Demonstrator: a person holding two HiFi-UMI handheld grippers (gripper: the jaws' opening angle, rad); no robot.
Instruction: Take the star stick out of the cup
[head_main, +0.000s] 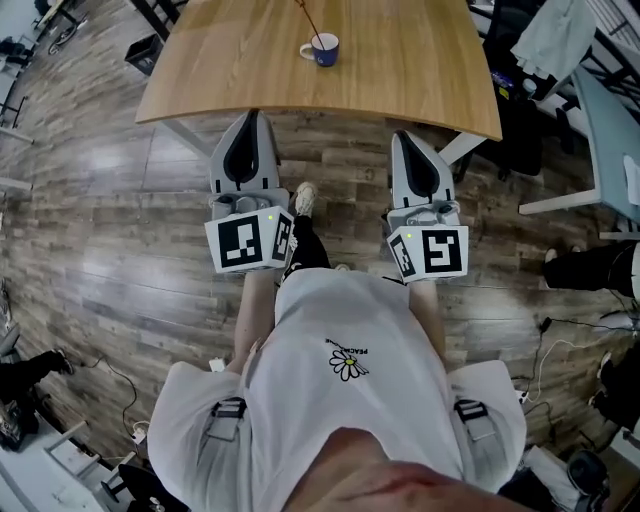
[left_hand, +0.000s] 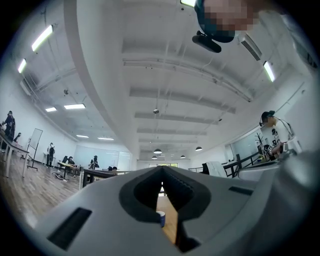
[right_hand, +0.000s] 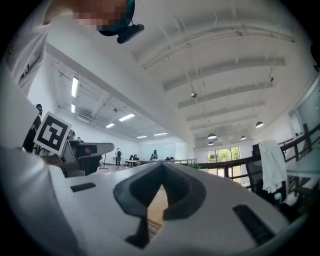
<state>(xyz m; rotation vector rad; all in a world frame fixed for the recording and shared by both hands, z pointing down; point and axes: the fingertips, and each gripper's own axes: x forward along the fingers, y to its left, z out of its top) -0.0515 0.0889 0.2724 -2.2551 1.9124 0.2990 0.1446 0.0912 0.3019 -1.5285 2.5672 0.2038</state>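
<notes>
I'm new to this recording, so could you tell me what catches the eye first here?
A blue cup with a stick leaning out of it stands on the wooden table. The left gripper and right gripper, both shut and empty, hang side by side over the floor, short of the table.

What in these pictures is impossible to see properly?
- Head view: the top edge cuts off the upper end of the stick; no star shows.
- Head view: the inside of the cup is too small to make out.
- Left gripper view: the jaws cover most of the cup.
</notes>
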